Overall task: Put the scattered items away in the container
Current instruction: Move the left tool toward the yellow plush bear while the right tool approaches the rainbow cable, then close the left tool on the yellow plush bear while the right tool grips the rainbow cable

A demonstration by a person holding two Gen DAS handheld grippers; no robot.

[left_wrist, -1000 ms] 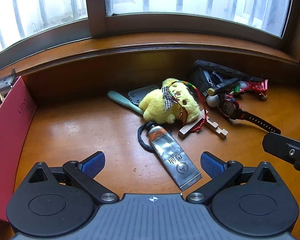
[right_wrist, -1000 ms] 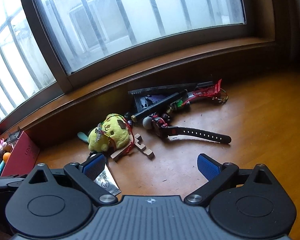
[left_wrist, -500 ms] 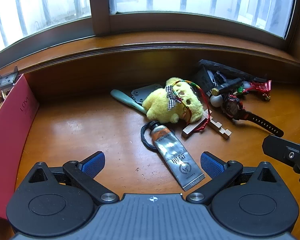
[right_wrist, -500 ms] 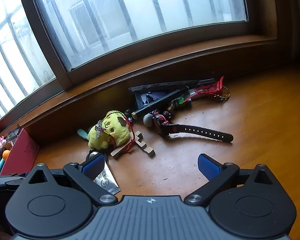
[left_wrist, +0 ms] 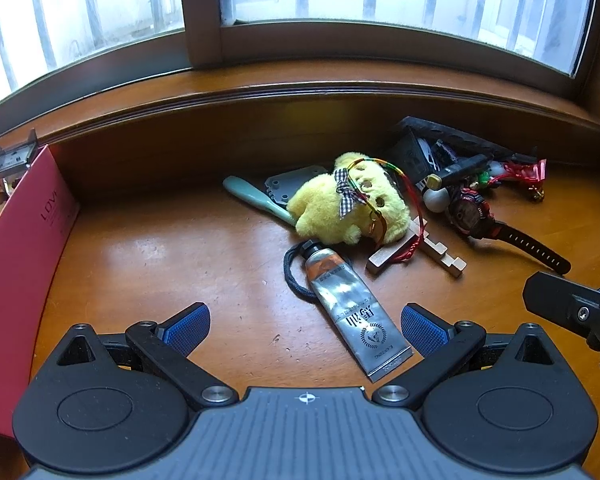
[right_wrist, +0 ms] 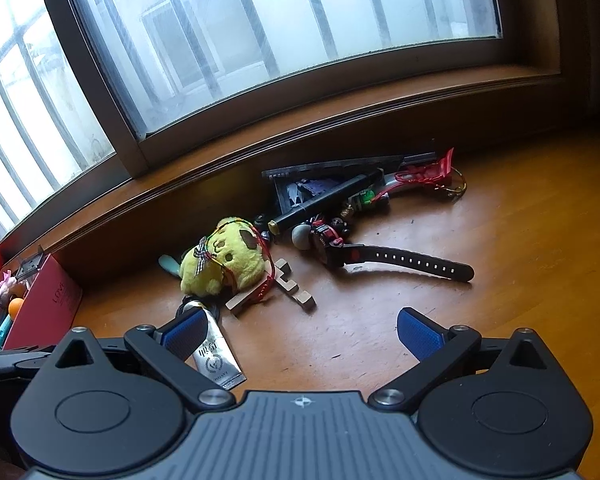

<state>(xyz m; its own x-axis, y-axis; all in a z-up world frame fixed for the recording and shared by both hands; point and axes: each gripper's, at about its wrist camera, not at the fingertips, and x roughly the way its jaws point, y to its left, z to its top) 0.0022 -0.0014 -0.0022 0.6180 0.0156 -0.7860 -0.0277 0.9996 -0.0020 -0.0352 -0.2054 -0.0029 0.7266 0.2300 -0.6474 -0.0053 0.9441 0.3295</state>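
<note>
**Stock on the sill: loose items, both grippers empty**

- Left gripper point(left_wrist: 304, 322): I have its jaws spread wide, nothing between them.
- Right gripper point(right_wrist: 300, 330): likewise spread, holding nothing.
- Silver tube point(left_wrist: 352, 308): flat on the wooden surface point(left_wrist: 160, 256), its crimped end just ahead of my left gripper and nearer the right-hand pad point(left_wrist: 422, 330); cap end lies inside a black cord loop point(left_wrist: 294, 278).
- Yellow plush point(left_wrist: 348, 210): beyond the tube, touching it.
- Wooden puzzle pieces point(left_wrist: 436, 250), watch point(left_wrist: 480, 220): further right.
- Red container point(left_wrist: 24, 248): at far left, already holding some things.

Judgement: the tube is the nearest pick. I would square the pads across its width mid-body, clear of the cord.
</note>
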